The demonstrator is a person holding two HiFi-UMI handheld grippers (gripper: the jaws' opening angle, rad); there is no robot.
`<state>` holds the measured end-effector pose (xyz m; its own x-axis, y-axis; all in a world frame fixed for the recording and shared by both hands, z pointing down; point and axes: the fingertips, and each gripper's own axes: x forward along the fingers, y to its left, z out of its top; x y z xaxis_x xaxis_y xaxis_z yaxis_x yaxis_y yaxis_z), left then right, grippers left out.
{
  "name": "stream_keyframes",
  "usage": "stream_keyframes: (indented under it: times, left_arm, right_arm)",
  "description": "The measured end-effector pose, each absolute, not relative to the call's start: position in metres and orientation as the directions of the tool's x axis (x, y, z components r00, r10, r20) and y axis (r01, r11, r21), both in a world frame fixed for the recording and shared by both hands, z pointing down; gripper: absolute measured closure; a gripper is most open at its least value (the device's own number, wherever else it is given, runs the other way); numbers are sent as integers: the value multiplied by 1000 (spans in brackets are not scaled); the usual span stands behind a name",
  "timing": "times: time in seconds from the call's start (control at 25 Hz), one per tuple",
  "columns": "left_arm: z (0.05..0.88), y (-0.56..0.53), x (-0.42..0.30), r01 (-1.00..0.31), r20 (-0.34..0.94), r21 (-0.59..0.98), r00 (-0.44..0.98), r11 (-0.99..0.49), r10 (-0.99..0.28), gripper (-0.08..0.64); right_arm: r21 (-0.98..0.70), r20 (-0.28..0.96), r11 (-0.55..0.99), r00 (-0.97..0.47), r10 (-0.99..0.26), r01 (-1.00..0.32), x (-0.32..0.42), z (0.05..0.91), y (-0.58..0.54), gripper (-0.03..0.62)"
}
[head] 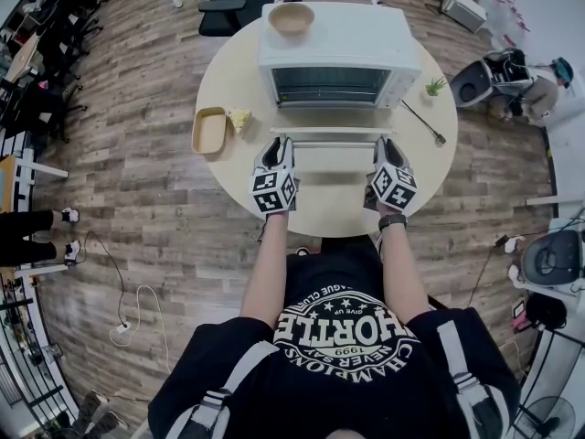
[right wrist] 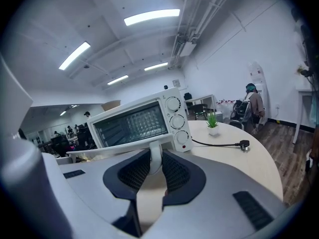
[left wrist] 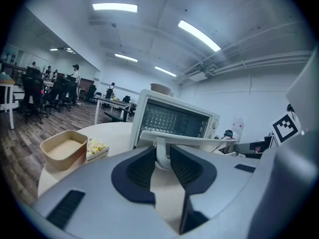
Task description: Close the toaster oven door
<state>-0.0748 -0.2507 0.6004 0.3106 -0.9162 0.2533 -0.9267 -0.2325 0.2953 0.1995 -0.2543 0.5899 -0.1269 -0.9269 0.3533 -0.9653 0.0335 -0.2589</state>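
Wood-plank floor (head: 137, 163) is spreading out around the round pale surface (head: 219, 71) where we are working. The white toaster oven (head: 338, 44) is sitting toward the 12 o'clock side of the surface, with a bowl (head: 292, 16) resting on its top. Its door (head: 334, 117) is hanging open, lying about level and reaching out toward 6 o'clock, toward us, so the wire rack inside is showing. We are holding the door's handle (head: 334, 132) at both ends. The left tongs (left wrist: 161, 154) are gripping the handle's post at the 9 o'clock end, pads pressing on either side of it. The right tongs (right wrist: 155, 156) are clamping the post at the 3 o'clock end in the same way. At 9 o'clock from the oven a tan tray (head: 208, 131) is lying with a yellowish bit of food (head: 239, 120) just beside it. At 3 o'clock a small potted plant (head: 435, 87) is standing near a loose plug cord (head: 422, 122).
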Motion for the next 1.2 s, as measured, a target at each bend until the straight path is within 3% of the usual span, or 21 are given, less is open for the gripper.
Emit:
stream_keyframes:
  times: [0.52,1.2]
  left_arm:
    - [596,-254,-77,-930,205,292,288,-223,-935,448]
    - [574,-269,-79,-926,40,291,261,-239,-964,445]
  right_arm:
    - [-219,316,45,-115,-942,-975,197,584,-259,495]
    - [-246,158,64,-105,-982,-967,198,561,-275,502]
